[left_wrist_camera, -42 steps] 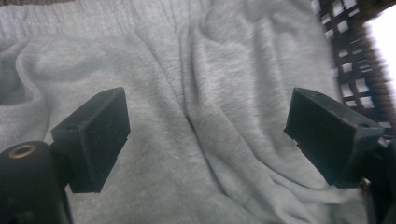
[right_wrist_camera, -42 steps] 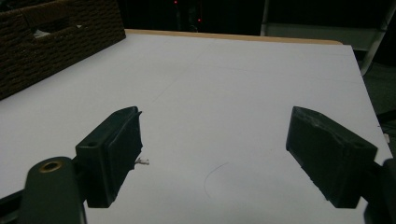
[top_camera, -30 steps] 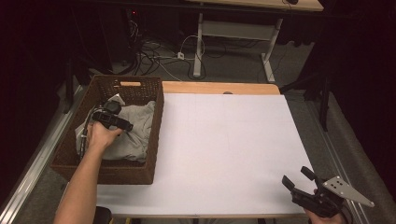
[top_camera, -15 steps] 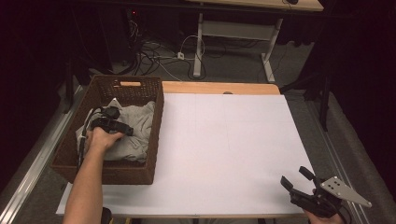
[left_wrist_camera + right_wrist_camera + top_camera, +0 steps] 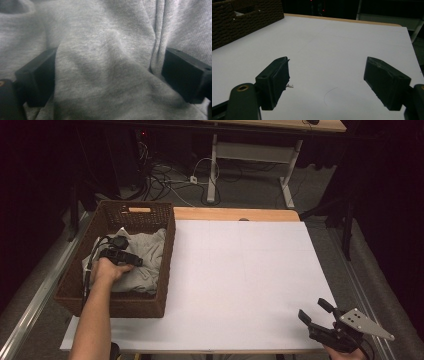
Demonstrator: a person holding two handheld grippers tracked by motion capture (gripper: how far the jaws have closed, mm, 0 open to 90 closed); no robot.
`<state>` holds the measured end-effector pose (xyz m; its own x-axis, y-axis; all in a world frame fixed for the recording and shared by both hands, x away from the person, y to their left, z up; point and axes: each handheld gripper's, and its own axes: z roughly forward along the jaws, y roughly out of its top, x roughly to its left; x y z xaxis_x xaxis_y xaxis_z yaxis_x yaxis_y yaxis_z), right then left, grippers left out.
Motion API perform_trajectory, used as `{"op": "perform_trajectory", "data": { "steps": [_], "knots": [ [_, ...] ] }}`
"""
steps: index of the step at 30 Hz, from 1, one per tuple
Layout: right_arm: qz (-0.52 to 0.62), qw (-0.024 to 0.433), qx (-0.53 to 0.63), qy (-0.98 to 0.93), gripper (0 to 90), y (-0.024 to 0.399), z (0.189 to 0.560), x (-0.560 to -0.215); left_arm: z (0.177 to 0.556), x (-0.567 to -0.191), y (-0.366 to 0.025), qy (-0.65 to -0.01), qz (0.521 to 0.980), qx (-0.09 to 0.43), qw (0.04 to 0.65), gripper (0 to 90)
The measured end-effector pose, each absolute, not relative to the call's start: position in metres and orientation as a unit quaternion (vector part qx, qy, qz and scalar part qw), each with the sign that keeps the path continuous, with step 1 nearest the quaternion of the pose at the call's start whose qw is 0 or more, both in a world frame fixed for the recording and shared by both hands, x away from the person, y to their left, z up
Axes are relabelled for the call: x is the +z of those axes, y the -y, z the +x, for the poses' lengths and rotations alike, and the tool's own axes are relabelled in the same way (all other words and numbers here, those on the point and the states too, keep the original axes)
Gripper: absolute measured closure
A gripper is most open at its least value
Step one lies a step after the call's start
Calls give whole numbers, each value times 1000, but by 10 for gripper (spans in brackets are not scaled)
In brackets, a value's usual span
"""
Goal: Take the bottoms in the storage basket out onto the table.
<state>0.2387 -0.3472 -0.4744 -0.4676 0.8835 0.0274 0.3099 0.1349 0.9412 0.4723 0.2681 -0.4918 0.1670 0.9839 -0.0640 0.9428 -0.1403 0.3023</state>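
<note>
Grey sweatshirt fabric [image 5: 145, 255] lies bunched inside the brown wicker basket [image 5: 165, 265] at the table's left edge. Left gripper [image 5: 131, 260] is pushed down into it; in the left gripper view a fold of the fabric [image 5: 105, 75] rises between the two black jaws, which stand wide and have just been closing a little, pads not yet pinching. Right gripper [image 5: 315, 311] hangs over the near right corner of the white table [image 5: 240, 270], jaws spread apart, nothing between them.
</note>
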Motion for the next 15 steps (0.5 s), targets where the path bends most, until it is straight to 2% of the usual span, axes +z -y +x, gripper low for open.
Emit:
{"op": "perform_trajectory", "data": {
  "steps": [2,8,10,13,15],
  "knots": [
    [426,287,501,-697,212,348,238,-474,471,-490,-267,-648,746,82,130,153],
    [423,283,503,-699,212,348,238,-474,471,-488,-264,-651,744,90,120,213],
    [423,283,500,-701,212,348,238,-474,470,-486,-261,-647,748,86,122,301],
    [424,283,499,-701,212,347,238,-474,470,-485,-259,-646,749,88,118,338],
    [424,284,499,-701,213,347,238,-474,469,-484,-257,-636,757,87,120,416]
  ]
}}
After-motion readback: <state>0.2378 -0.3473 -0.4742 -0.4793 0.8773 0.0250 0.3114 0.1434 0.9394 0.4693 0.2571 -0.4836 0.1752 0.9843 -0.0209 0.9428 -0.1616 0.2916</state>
